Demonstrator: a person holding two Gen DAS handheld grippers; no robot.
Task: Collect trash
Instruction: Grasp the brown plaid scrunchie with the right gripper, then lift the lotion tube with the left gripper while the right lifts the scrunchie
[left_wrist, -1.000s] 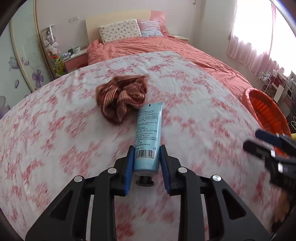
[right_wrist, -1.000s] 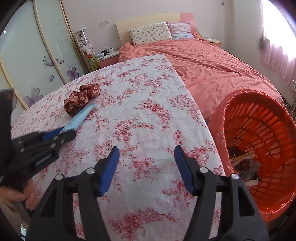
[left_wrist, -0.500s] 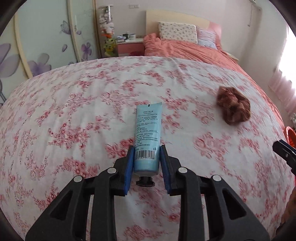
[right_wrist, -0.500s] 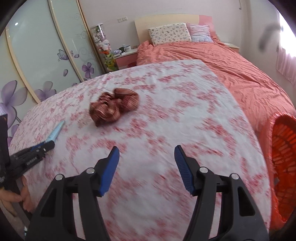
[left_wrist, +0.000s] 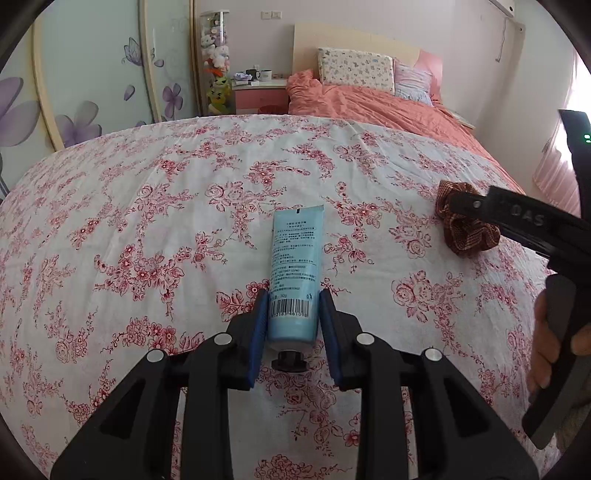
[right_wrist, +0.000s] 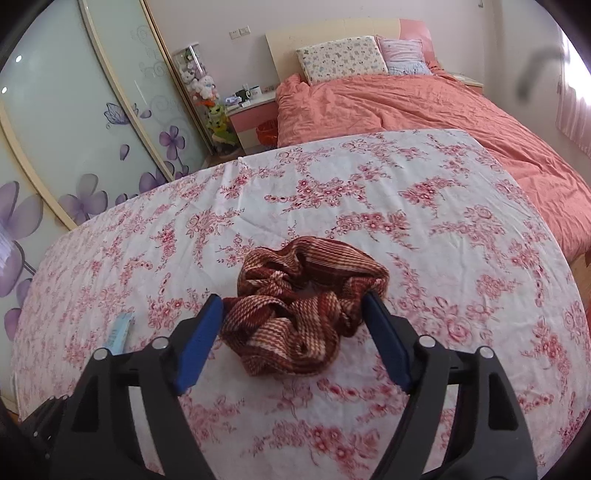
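Soft daylight, sharp, fisheye-bowed edges

floral sheet (left_wrist: 155, 206) — behind it, coral bed (right_wrist: 424, 107), nightstand (left_wrist: 260, 94).

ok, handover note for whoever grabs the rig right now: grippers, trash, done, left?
Left gripper: shut on the blue tube, gripped near its cap end, over the floral tablecloth.
Right gripper: jaws open, one each side of the brown striped scrunchie, which lies on the cloth, not yet gripped.
Done: tube picked up. No bin is in view in either camera now.
Left: close on the scrunchie, lift it, then carry both items to the bin and release them.
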